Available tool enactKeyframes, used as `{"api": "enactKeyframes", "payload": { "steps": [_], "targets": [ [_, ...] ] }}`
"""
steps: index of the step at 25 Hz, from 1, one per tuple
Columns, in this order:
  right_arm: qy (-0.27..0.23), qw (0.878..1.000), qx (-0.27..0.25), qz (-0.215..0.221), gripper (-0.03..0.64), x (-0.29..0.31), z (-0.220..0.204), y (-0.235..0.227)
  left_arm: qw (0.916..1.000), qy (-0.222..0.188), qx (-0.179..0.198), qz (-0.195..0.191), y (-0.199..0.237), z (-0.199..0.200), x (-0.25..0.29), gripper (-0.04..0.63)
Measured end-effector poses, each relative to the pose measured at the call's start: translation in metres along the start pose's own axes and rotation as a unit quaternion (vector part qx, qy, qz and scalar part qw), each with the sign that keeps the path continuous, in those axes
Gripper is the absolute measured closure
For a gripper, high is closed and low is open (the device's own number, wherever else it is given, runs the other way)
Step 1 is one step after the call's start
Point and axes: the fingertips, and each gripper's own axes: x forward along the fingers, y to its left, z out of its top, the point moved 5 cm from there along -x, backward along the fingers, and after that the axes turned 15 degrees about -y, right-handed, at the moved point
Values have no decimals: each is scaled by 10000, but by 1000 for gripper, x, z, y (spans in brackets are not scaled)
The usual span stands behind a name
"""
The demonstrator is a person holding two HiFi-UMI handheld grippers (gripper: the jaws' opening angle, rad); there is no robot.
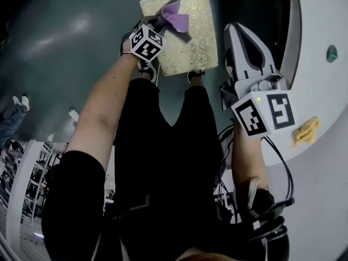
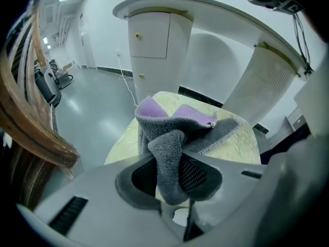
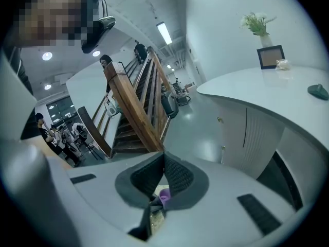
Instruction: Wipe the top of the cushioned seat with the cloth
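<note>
- Assessing progress: we judge that the wiping pass is in hand and not finished. The cloth [image 2: 169, 138] is already gripped and sits against the top of the cushioned seat [image 1: 193, 42].
- The seat's cream patterned top shows no marks or wet streaks. We cannot tell which parts have been wiped and which have not.
- The cloth covers only the far left part of the seat top in the head view. The centre, the right side and the near edge lie bare. We judge that these areas remain to be covered.
- The left gripper [image 2: 167, 175] is pinching the cloth. A fold of grey fleece stands between its two pads, and the rest, grey outside and purple inside, bunches up beyond the jaw tips.
- The left gripper stands over the seat's left edge, with its jaws pointing across the top towards the far right corner.
- The bunched cloth touches the seat top. We cannot tell how firmly it presses.
- The right gripper [image 3: 164, 161] has its jaws pressed together at the tips, with nothing held between them.
- The right gripper is held to the right of the seat, apart from it, between the seat and the curved white counter [image 1: 321, 91]. It takes no part in the wipe.
</note>
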Motion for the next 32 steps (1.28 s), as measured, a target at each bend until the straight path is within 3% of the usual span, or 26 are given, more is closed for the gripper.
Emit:
{"api": "enactKeyframes", "payload": {
  "steps": [6, 9, 12, 18, 23, 27, 32],
  "targets": [
    [37, 9999, -101, 116, 611, 13, 1, 17, 9999, 84, 134, -25, 11, -19, -20, 506],
    [70, 9997, -147, 192, 611, 19, -2, 28, 9991, 381, 142, 98, 19, -38, -31, 506],
    [77, 9994, -157, 291, 611, 23, -3, 41, 9953, 806, 384, 383, 39, -59, -50, 506],
    [-23, 9995, -154, 275, 611, 18, 1, 43, 9927, 980, 459, 536, 63, -74, -78, 506],
    [-53, 9995, -170, 253, 611, 11, 8, 29, 9971, 569, 179, 463, 60, -33, -65, 506],
    [-140, 9995, -156, 220, 611, 6, 15, 13, 9987, 247, 284, 351, 46, 11, -39, 505],
    [-164, 9996, -174, 158, 611, -3, 25, -10, 9988, -276, 389, -66, 19, 72, -1, 505]
  ]
}}
